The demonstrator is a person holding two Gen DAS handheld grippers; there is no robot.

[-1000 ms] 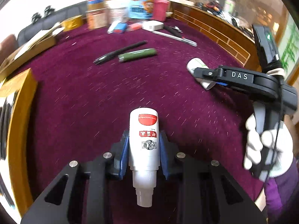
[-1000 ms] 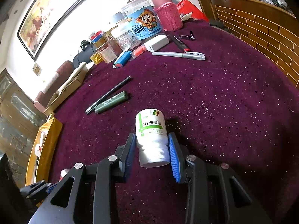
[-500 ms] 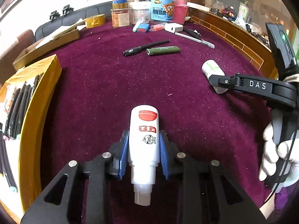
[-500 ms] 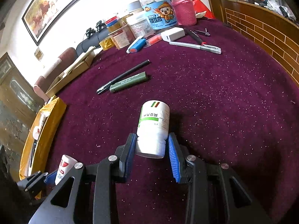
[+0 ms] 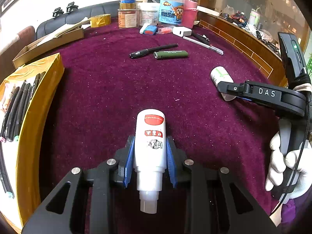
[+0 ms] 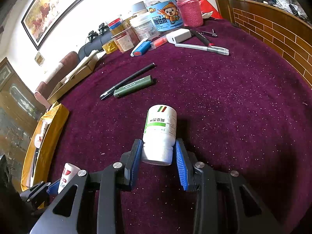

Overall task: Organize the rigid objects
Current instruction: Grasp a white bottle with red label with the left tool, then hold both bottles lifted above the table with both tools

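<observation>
My left gripper [image 5: 150,160] is shut on a tall white bottle with a red label [image 5: 151,134], held above the purple cloth with its nozzle toward the camera. My right gripper [image 6: 158,160] is shut on a squat white pill bottle with a green stripe [image 6: 160,126], cap toward the camera. The right gripper [image 5: 227,92] shows at the right of the left wrist view with the pill bottle [image 5: 220,74]. The left gripper's bottle [image 6: 67,172] shows at the lower left of the right wrist view.
A yellow box [image 5: 42,89] holding several pens stands at the left edge. A black pen [image 5: 154,50] and a green tube [image 5: 171,54] lie mid-table. Jars [image 5: 171,9], a pink flask [image 5: 190,9], tape, a charger [image 5: 182,32] and a cardboard box [image 5: 48,41] crowd the far side.
Both grippers have lifted and drawn back with their bottles held. The left view has turned left, bringing the yellow box into sight.
</observation>
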